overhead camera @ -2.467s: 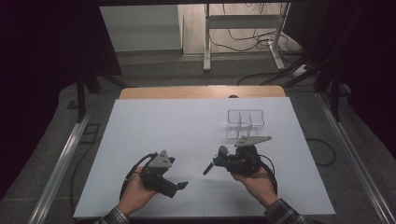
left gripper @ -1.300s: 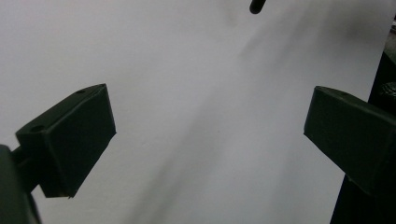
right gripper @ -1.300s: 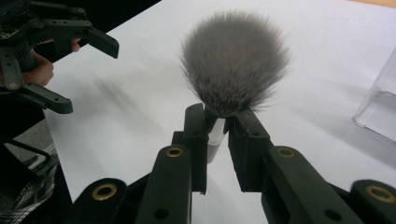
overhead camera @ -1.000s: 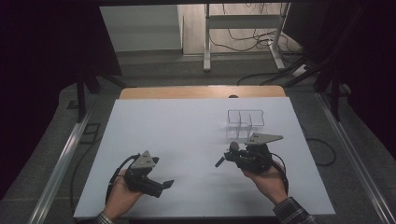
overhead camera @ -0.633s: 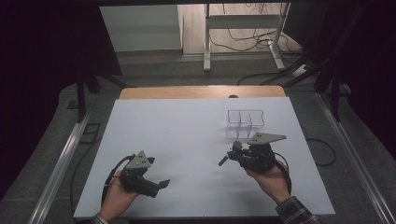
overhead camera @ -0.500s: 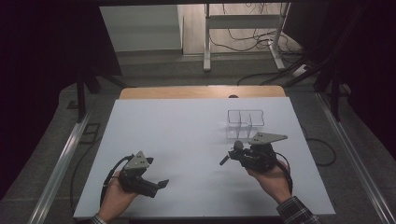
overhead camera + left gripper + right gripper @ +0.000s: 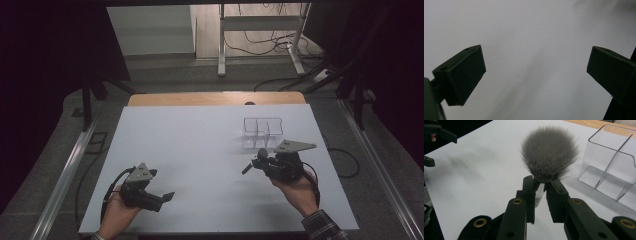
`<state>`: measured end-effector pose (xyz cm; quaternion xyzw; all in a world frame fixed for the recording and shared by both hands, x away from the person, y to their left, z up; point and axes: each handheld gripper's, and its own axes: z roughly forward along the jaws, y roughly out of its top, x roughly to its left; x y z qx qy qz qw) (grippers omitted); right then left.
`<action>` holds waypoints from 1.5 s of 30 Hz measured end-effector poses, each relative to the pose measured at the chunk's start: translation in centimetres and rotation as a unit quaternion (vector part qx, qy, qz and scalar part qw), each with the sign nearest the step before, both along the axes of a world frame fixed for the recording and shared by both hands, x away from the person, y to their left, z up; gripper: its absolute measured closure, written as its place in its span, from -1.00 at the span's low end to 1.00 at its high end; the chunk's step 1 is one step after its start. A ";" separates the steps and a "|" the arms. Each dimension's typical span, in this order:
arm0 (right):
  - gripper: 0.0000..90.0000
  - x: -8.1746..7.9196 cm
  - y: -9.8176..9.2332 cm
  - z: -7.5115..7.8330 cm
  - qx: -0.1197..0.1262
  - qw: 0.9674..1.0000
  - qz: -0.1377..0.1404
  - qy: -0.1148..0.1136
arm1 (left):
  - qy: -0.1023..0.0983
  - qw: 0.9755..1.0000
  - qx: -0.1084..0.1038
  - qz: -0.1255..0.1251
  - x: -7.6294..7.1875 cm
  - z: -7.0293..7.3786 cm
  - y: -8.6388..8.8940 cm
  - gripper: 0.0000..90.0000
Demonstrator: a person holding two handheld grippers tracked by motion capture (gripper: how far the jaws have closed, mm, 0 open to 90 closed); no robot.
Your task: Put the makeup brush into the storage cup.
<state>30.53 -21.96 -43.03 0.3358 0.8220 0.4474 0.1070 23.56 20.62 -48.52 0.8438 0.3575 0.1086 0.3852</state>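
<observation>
Makeup brush (image 7: 549, 157): clenched by its handle in our right gripper (image 7: 539, 185) jaws, near the counter's right edge beside the clear organizer (image 7: 610, 162); we keep bristles upright when lowering it in. Left gripper (image 7: 534, 67): jaws released, empty

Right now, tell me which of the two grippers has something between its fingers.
The right gripper: its fingers are shut on the handle of a fluffy grey brush, beside the clear organizer. The left gripper has its fingers wide apart over bare table.

Right tongs (image 7: 248, 167) near clear organizer (image 7: 263, 131); left tongs (image 7: 167, 197) well apart
</observation>
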 end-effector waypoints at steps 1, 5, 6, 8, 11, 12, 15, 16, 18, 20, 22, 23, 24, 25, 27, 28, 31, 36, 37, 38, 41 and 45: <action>0.71 0.0 -0.1 0.0 0.000 1.000 0.001 -0.001 | 0.000 1.000 0.000 0.001 0.0 0.0 0.1 -0.95; 0.71 0.1 -0.4 0.0 -0.003 1.000 -0.005 -0.003 | 0.000 1.000 -0.002 0.008 -0.2 0.0 0.7 -0.95; 0.71 0.1 -0.5 0.0 -0.003 1.000 -0.006 -0.002 | 0.001 1.000 -0.002 0.009 -0.3 0.0 0.9 -0.95; 0.71 0.1 -0.6 0.1 -0.004 1.000 -0.009 -0.002 | 0.001 1.000 -0.003 0.012 -0.4 -0.1 1.2 -0.95; 0.71 0.2 -0.9 0.1 -0.005 1.000 -0.013 -0.004 | 0.002 1.000 -0.004 0.017 -0.5 -0.1 1.6 -0.95; 0.71 0.2 -0.9 0.2 -0.005 1.000 -0.014 -0.003 | 0.002 1.000 -0.005 0.019 -0.5 -0.1 1.8 -0.95; 0.71 0.2 -1.2 0.2 -0.007 1.000 -0.018 -0.005 | 0.003 1.000 -0.006 0.022 -0.7 -0.1 2.2 -0.95; 0.71 0.3 -1.3 0.2 -0.007 1.000 -0.019 -0.006 | 0.003 1.000 -0.007 0.023 -0.7 -0.1 2.3 -0.95; 0.71 0.3 -1.5 0.3 -0.006 1.000 -0.023 -0.007 | 0.005 1.000 -0.009 0.026 -0.8 -0.2 2.5 -0.95; 0.71 0.4 -1.7 0.3 -0.006 1.000 -0.028 -0.006 | 0.005 1.000 -0.009 0.028 -0.9 -0.2 2.7 -0.95; 0.71 0.4 -1.9 0.3 -0.006 0.999 -0.031 -0.007 | 0.006 1.000 -0.009 0.029 -0.9 -0.2 2.9 -0.95; 0.71 0.4 -2.0 0.3 -0.006 0.999 -0.032 -0.007 | 0.006 0.999 -0.010 0.030 -1.0 -0.2 3.0 -0.95; 0.71 0.4 -2.1 0.4 -0.006 0.999 -0.033 -0.008 | 0.006 0.999 -0.010 0.031 -1.0 -0.3 3.1 -0.95; 0.71 0.5 -2.2 0.4 -0.006 0.999 -0.035 -0.008 | 0.006 0.999 -0.012 0.033 -1.1 -0.3 3.2 -0.95; 0.71 0.5 -2.4 0.4 -0.005 0.999 -0.038 -0.007 | 0.007 0.999 -0.014 0.036 -1.1 -0.3 3.4 -0.95; 0.71 0.5 -2.5 0.4 -0.006 0.999 -0.041 -0.008 | 0.007 0.999 -0.014 0.038 -1.2 -0.3 3.5 -0.95; 0.71 0.6 -2.7 0.5 -0.005 0.999 -0.046 -0.009 | 0.008 0.999 -0.016 0.043 -1.3 -0.4 3.9 -0.95; 0.71 0.7 -3.1 0.5 -0.005 0.999 -0.052 -0.010 | 0.008 0.998 -0.020 0.050 -1.5 -0.4 4.5 -0.95; 0.71 0.8 -3.2 0.6 -0.005 0.999 -0.053 -0.010 | 0.008 0.998 -0.020 0.052 -1.6 -0.4 4.7 -0.95; 0.71 0.8 -3.3 0.6 -0.005 0.998 -0.054 -0.011 | 0.009 0.998 -0.021 0.053 -1.6 -0.4 4.7 -0.95; 0.71 0.9 -3.5 0.6 -0.005 0.998 -0.056 -0.013 | 0.010 0.998 -0.022 0.057 -1.7 -0.5 5.1 -0.95; 0.71 1.0 -3.8 0.7 -0.003 0.998 -0.063 -0.013 | 0.011 0.998 -0.024 0.062 -1.9 -0.5 5.5 -0.95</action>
